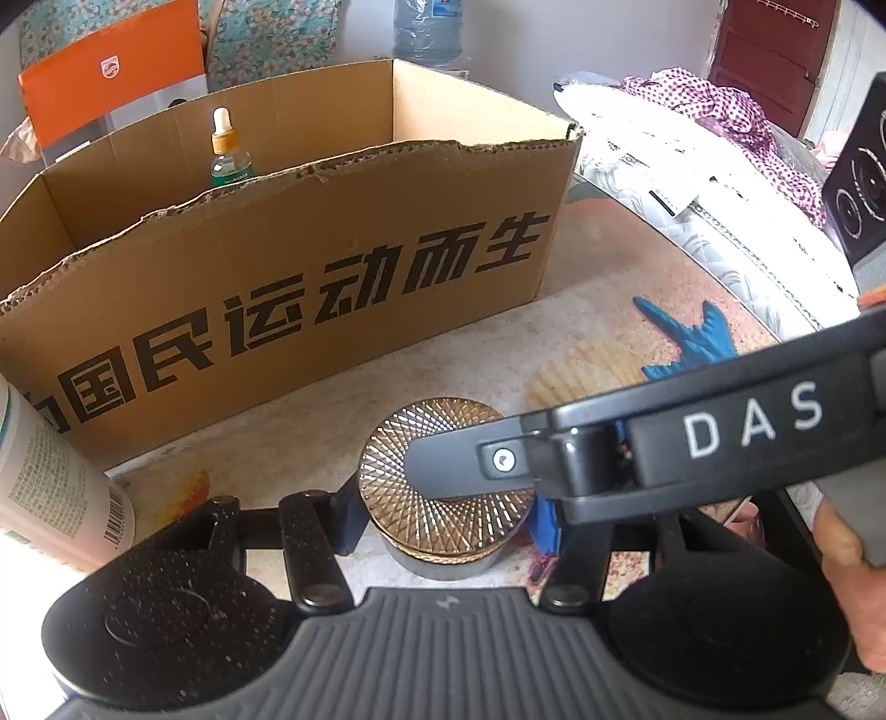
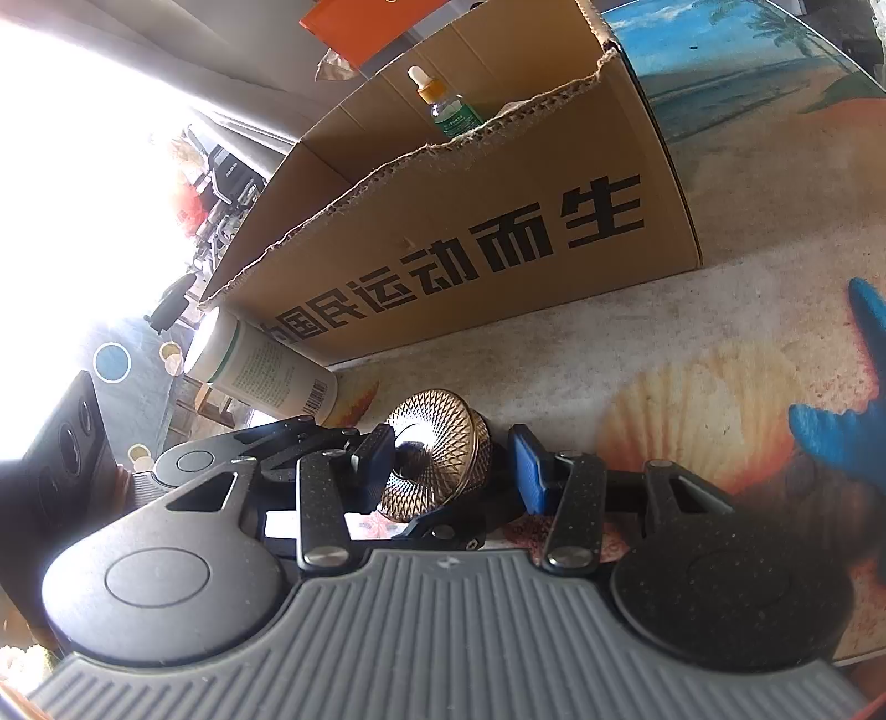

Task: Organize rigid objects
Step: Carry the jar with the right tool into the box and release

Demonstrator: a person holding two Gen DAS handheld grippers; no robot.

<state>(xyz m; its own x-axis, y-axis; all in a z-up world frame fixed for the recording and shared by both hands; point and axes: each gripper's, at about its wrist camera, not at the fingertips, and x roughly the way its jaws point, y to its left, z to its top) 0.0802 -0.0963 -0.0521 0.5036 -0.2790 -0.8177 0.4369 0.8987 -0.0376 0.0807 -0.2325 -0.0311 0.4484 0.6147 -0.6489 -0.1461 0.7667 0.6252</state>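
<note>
Your left claw (image 1: 446, 520) is pinching the round gold-lidded jar (image 1: 443, 487) by its sides, one pad on each flank, and the jar sits on the table mat (image 1: 554, 332) right at the claw's tips. Your right claw (image 2: 451, 471) reaches in across it from the right. One of its fingers (image 1: 443, 459) lies flat over the top of the gold lid. The other blue pad (image 2: 526, 471) stands just clear of the jar's base, so that claw is spread, with the jar in the gap but not squeezed. Your hand (image 1: 847, 581) shows at the right edge of the left wrist view, on the right claw's handle.

Straight ahead of both claws, close beyond the jar, stands the open cardboard box (image 1: 277, 260) with large black lettering on its near wall. That torn-edged wall rises between the jar and the inside of the box. Inside, toward the far left corner as the left claw sees it, a dropper bottle (image 1: 227, 149) stands upright.

To the left of the left claw, a white canister (image 1: 55, 487) lies on its side, close against the box's near wall. To the right of both claws the mat lies bare, printed with a shell and a blue starfish (image 1: 698, 338). Farther right are heaped bedding (image 1: 692, 183) and a black speaker (image 1: 858, 183). Behind the box stand an orange carton (image 1: 111, 66) and a water bottle (image 1: 429, 27).
</note>
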